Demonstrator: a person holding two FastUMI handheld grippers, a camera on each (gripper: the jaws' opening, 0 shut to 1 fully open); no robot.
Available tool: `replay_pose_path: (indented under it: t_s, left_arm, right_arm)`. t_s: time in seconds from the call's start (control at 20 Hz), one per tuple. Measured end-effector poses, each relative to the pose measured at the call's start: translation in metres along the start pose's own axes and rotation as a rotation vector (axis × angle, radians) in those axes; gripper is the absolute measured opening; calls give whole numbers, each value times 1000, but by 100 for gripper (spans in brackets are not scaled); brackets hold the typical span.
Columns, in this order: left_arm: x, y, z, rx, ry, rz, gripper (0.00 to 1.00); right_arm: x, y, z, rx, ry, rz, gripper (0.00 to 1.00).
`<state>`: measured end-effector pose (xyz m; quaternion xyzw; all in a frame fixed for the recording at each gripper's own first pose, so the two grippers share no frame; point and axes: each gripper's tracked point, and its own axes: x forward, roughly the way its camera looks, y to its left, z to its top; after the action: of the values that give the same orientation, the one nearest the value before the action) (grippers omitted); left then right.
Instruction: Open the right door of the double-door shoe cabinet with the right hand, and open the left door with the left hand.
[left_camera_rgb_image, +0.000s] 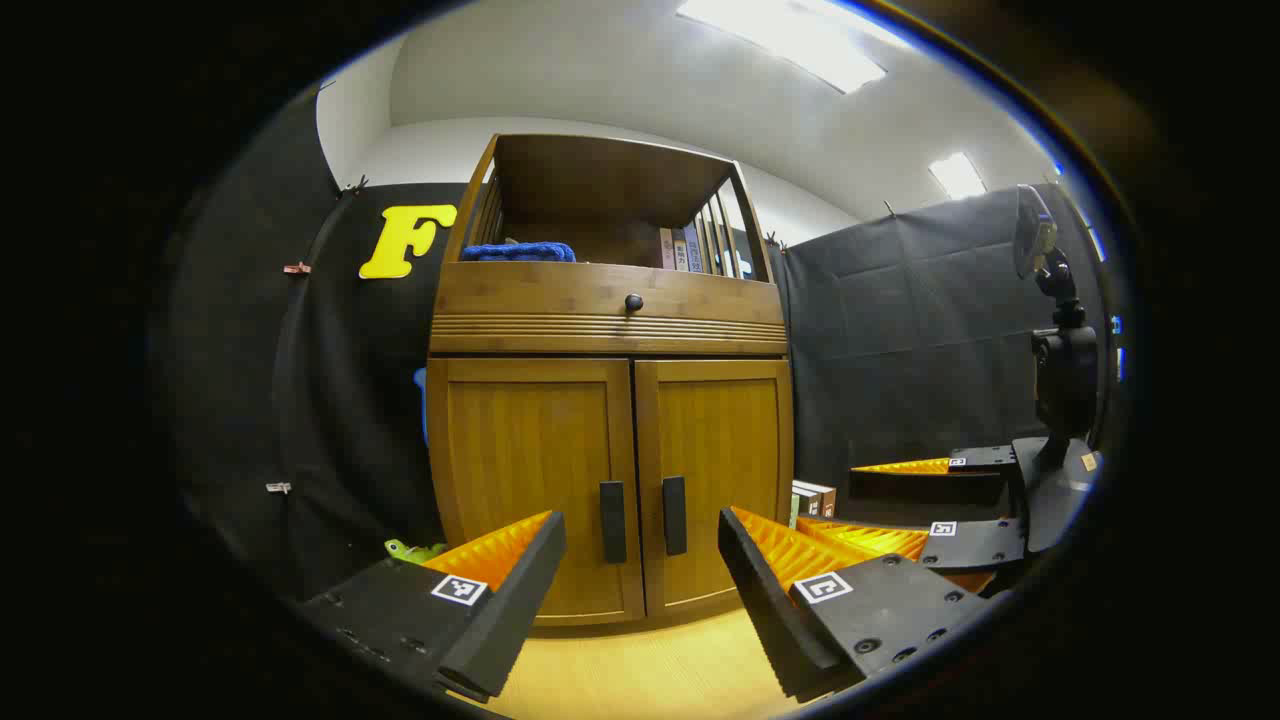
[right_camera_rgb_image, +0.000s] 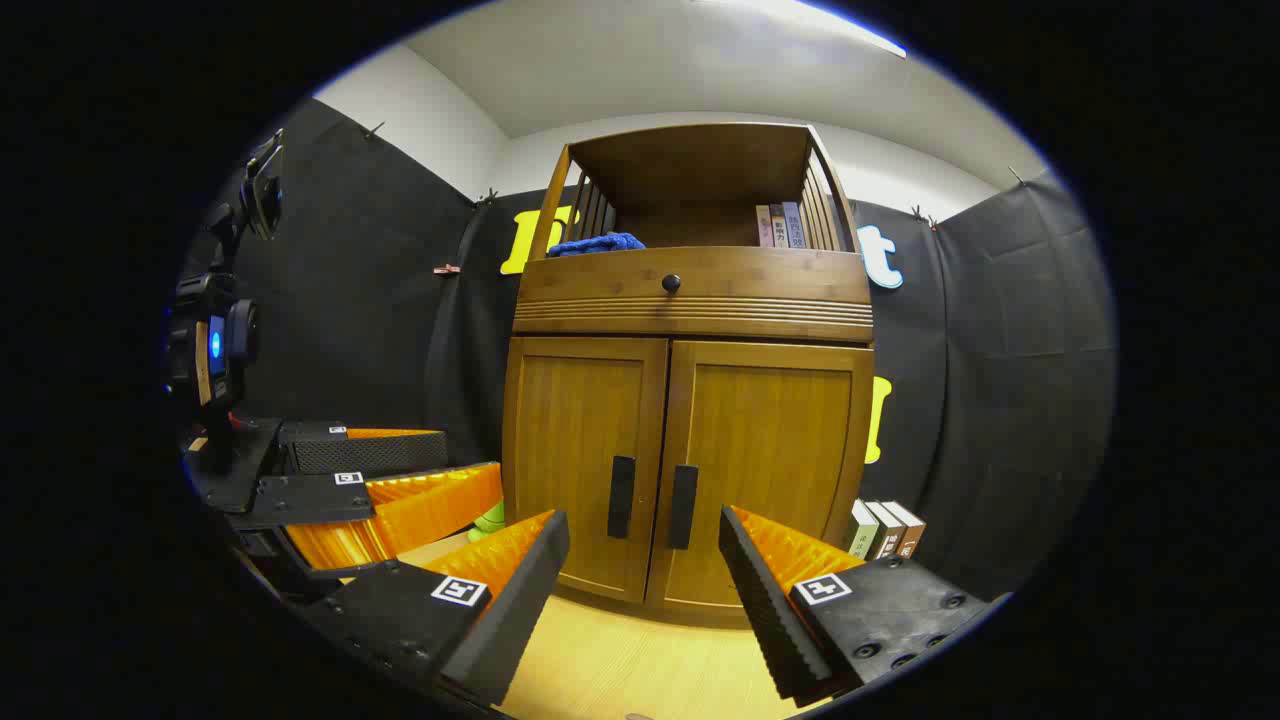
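- Wooden shoe cabinet (left_camera_rgb_image: 610, 400) stands dead ahead on the floor, left door (left_camera_rgb_image: 535, 480) & right door (left_camera_rgb_image: 715, 475) both closed, dark handles side by side at centre.
- Left claw (left_camera_rgb_image: 640, 570): fingers wide apart, nothing held, short of the doors.
- Right claw (right_camera_rgb_image: 645, 575): fingers apart too, empty, facing the handles.

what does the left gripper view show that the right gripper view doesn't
Left gripper view: the right tool off to one side, open, with a black camera mount rising behind it. Right gripper view: the left tool, open, and a black device with a blue light above it. Shared: the brown wooden double-door shoe cabinet with both doors shut, its two black bar handles, a blue cloth on the open shelf, and books on the floor beside it.
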<state>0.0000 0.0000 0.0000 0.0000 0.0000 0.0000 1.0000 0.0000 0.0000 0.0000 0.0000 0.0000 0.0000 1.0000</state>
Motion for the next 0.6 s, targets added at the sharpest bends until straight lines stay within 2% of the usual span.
replay_pose_path:
  t_s: [0.6]
  left_arm:
    - [5, -2, -9, 17, 27, -5, 95]
  right_arm:
    - [-3, -3, 4, -4, -24, -10, 95]
